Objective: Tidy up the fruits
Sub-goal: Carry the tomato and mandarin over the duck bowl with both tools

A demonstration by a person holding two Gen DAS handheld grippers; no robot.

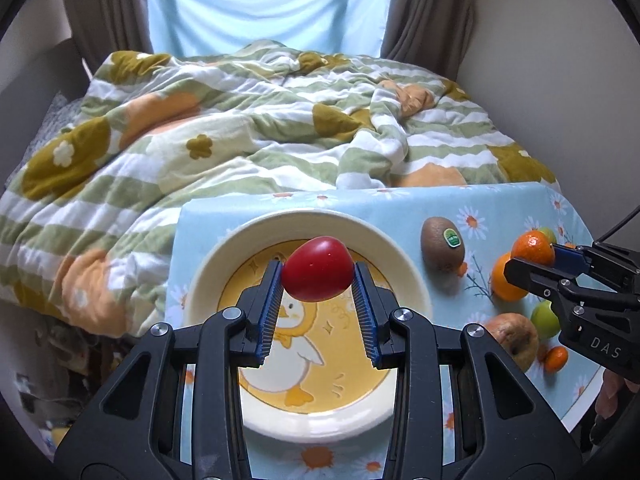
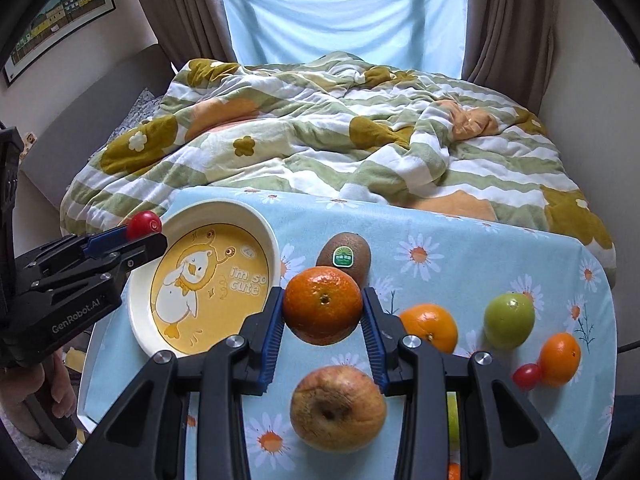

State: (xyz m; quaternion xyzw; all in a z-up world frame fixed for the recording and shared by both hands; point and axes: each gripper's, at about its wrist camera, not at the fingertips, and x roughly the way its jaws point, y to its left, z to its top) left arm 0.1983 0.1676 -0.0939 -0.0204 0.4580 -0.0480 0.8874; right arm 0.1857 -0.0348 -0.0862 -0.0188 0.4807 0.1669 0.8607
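My left gripper [image 1: 317, 276] is shut on a red cherry tomato [image 1: 317, 274] and holds it above the cream plate with a yellow duck picture [image 1: 208, 264]. The same tomato [image 2: 143, 224] shows in the right wrist view over the plate's [image 2: 264, 236] left rim. My right gripper [image 2: 323, 312] is shut on a mandarin [image 2: 322, 310] and holds it above the table, in front of a kiwi [image 2: 348, 250]. That mandarin [image 1: 532, 248] shows in the left wrist view too.
On the blue daisy tablecloth [image 2: 440, 240] lie a wrinkled apple [image 2: 338, 408], a second mandarin [image 2: 430, 326], a green fruit [image 2: 509, 320], a small mandarin [image 2: 559, 358] and a second cherry tomato [image 2: 527, 375]. A bed with a rumpled blanket [image 2: 320, 128] lies beyond the table.
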